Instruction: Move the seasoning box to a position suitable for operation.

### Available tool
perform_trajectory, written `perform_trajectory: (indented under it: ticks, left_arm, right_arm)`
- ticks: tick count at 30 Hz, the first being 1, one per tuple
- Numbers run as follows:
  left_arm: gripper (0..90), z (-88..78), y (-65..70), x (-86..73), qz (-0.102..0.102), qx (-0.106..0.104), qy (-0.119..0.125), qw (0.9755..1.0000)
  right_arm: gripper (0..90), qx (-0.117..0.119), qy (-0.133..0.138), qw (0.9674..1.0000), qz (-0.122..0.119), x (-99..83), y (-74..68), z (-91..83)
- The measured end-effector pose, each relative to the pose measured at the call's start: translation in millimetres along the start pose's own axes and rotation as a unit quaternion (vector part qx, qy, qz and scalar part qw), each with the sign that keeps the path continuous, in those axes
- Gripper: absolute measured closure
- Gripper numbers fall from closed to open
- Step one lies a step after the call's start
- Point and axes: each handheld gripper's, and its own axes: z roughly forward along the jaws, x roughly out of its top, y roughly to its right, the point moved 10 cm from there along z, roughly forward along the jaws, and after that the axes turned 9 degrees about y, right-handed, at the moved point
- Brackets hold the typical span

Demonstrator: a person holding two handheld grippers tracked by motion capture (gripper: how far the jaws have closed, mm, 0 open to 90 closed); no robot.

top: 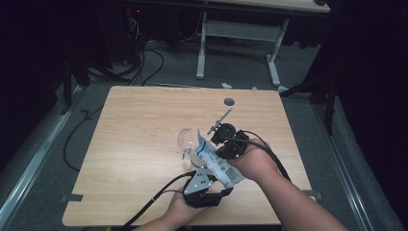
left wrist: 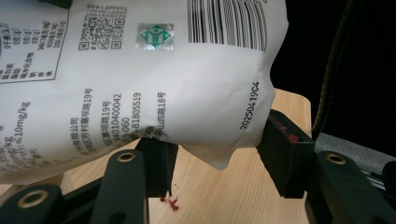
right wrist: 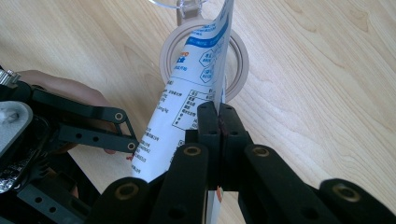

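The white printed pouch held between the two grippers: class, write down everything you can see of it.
The pouch is a soft white plastic bag with blue panels, small black print, a barcode, a QR code and a date stamp. It is held above the wooden table, slanting toward a clear jar. The right gripper is shut on one thin edge. The left gripper grips its bulging lower end, both pads pressing in. It looks partly filled and creased.

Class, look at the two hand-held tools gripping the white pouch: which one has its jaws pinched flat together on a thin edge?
The right tool: its jaws meet on the white pouch's edge. The left tool holds the pouch's bulging body, jaws set wide apart.
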Motion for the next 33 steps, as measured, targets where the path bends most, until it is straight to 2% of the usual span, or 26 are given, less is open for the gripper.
perform_trajectory:
  ticks: [33]
  left_arm:
    - [50.0,3.1,0.4,1.8,-0.006,-0.003,-0.001,1.0]
  right_arm:
    - [90.0,-0.001,0.0,1.0,-0.004,-0.1,4.4,1.4]
